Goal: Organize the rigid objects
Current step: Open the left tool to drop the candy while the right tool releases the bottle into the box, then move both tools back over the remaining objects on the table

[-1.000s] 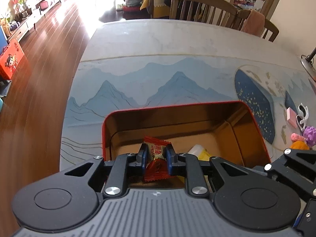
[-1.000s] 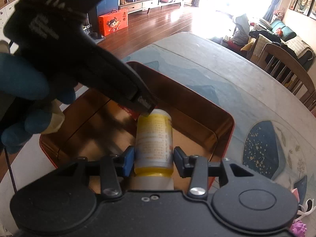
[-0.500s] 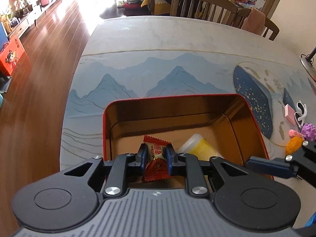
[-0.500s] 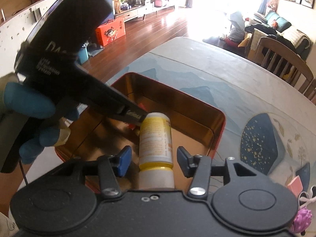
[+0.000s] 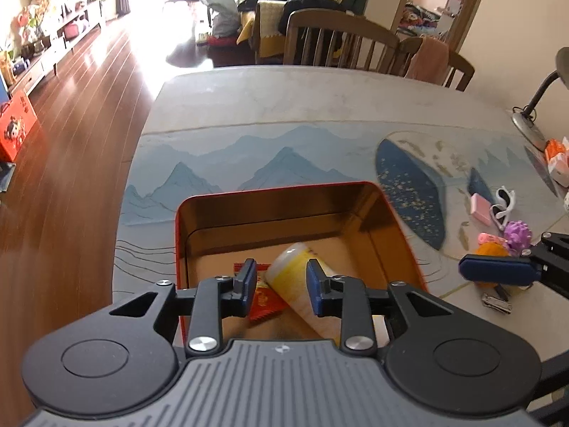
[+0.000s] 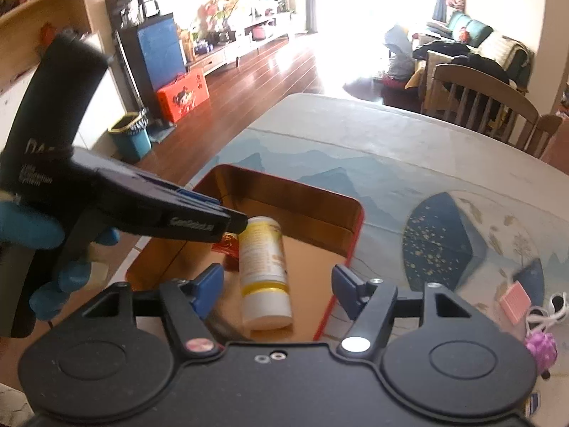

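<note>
A red tin box (image 5: 403, 227) with a gold inside sits near the table's left edge; it also shows in the right wrist view (image 6: 350, 238). Inside lie a yellow-and-white bottle (image 5: 302, 284) (image 6: 264, 270) on its side and a red snack packet (image 5: 265, 300) (image 6: 227, 243). My left gripper (image 5: 281, 283) is open above the box, empty. My right gripper (image 6: 277, 291) is open and empty above the box's near right side; one of its fingers (image 5: 498, 268) shows in the left wrist view.
Small items lie on the table right of the box: a pink card (image 5: 482, 208), white sunglasses (image 5: 505, 203), a purple spiky ball (image 5: 517, 233) (image 6: 540, 347), an orange toy (image 5: 492, 251). A desk lamp base (image 5: 526, 128) stands at far right. Wooden chairs (image 5: 338, 41) are behind the table.
My left gripper opened and let the red snack packet drop into the box. My right gripper opened wider and drew back up from the bottle, which now lies in the box.
</note>
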